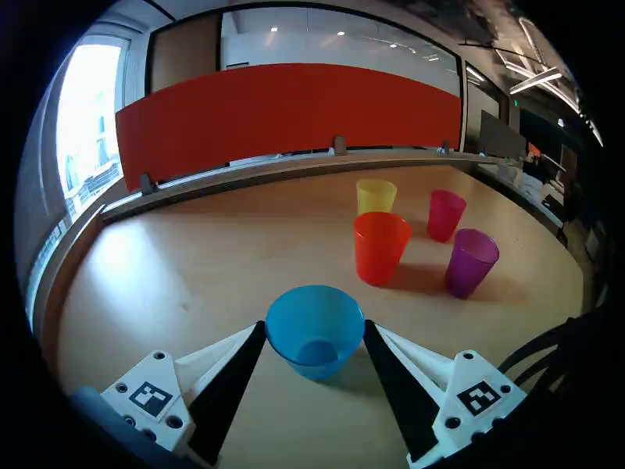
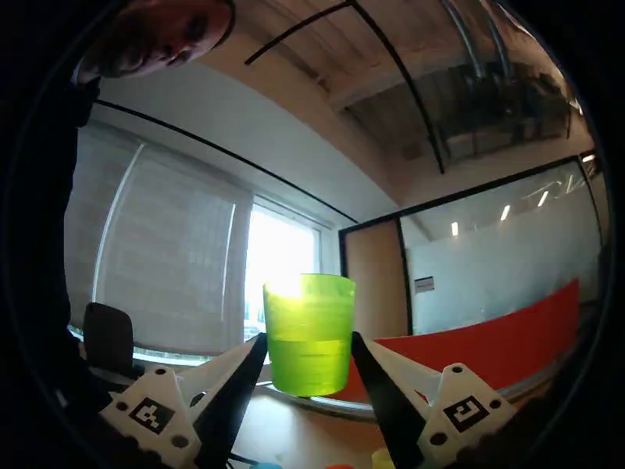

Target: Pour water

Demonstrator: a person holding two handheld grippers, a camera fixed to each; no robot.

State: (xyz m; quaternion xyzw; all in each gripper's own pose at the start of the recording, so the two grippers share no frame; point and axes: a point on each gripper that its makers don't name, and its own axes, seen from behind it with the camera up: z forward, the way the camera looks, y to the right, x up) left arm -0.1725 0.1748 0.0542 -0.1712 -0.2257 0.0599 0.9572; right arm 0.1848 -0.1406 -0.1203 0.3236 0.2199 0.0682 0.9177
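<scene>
In the left gripper view a blue cup (image 1: 315,331) stands upright on the wooden table (image 1: 195,258), with my left gripper (image 1: 315,338) shut on its sides. A little water shows at its bottom. In the right gripper view my right gripper (image 2: 308,353) is shut on a translucent green cup (image 2: 308,344) held high in the air, upright, with liquid filling roughly its lower half. The camera there looks up towards the ceiling and window.
Beyond the blue cup stand an orange cup (image 1: 380,246), a yellow cup (image 1: 376,196), a pink cup (image 1: 445,214) and a purple cup (image 1: 470,262). A red partition (image 1: 289,117) runs along the table's far edge. A person's head (image 2: 160,35) is at the upper left; a dark chair (image 2: 108,338) stands by the window.
</scene>
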